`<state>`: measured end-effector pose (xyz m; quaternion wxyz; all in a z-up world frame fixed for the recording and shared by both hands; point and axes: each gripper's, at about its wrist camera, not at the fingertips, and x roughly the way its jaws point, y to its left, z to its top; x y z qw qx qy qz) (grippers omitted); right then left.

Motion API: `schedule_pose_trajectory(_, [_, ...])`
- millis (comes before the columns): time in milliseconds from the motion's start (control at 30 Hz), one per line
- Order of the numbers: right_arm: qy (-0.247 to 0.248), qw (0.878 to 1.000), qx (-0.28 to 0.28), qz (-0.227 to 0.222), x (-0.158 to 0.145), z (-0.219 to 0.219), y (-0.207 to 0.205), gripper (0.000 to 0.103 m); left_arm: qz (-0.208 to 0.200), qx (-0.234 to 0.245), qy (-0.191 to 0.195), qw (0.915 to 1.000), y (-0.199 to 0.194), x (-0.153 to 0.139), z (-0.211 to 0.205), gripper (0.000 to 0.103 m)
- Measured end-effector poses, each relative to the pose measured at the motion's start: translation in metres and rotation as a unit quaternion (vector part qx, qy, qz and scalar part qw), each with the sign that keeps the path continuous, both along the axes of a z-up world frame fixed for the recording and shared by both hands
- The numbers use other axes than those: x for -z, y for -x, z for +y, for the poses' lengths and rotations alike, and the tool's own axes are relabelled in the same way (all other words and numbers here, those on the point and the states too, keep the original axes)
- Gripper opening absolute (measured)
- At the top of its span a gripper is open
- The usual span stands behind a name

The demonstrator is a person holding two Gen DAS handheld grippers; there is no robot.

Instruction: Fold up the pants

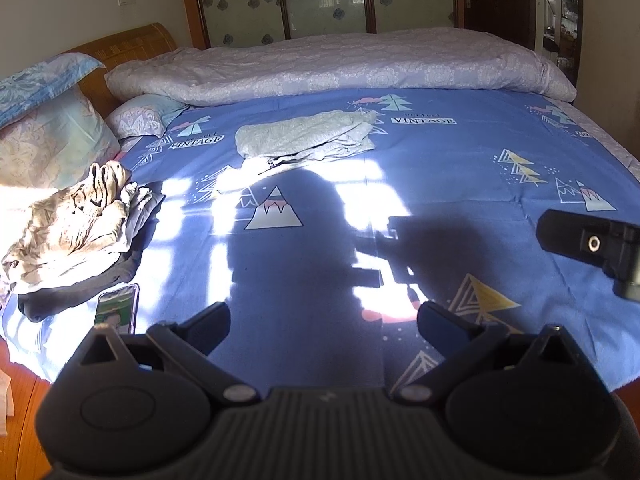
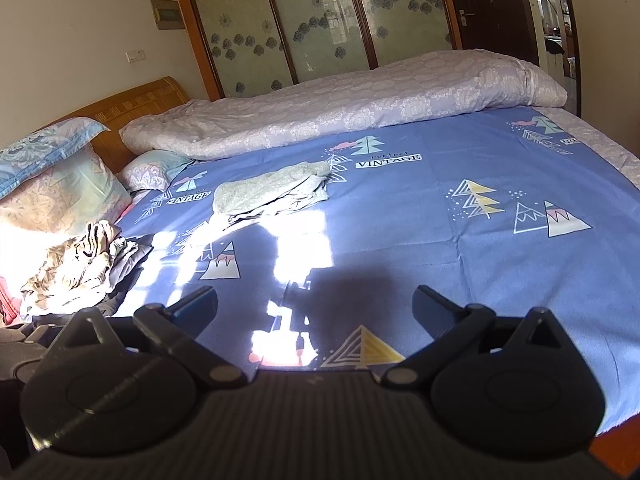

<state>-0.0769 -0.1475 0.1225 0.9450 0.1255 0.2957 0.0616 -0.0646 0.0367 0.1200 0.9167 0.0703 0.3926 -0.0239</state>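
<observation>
Hovering apart, both grippers empty, pants (image 1: 308, 136) half glare-washed, right gripper (image 1: 592, 248) cropped

A home bedroom: a wide bed under a blue sheet (image 1: 460, 168) printed with trees, mountains and "VINTAGE", a lilac floral duvet (image 1: 340, 64) rolled along its far side, patterned pillows (image 1: 52, 136) against a wooden headboard (image 2: 136, 108). Behind stands a wardrobe with frosted, flower-printed sliding doors (image 2: 320, 20), beside it a dark wooden door (image 2: 488, 4) with a lever handle
</observation>
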Motion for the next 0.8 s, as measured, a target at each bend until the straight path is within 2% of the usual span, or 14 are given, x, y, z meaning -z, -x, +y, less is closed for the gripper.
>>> schedule_pose_trajectory(433, [-0.002, 1.0, 0.003, 0.024, 0.013, -0.005, -0.006, 0.103, 0.04, -0.008, 0.006, 0.9992, -0.008, 0.016, 0.005, 0.103])
schedule_pose_trajectory(800, [-0.004, 0.999, -0.002, 0.036, 0.02, -0.008, -0.009, 0.103, 0.052, -0.008, -0.013, 0.9985, -0.01, 0.028, 0.004, 0.103])
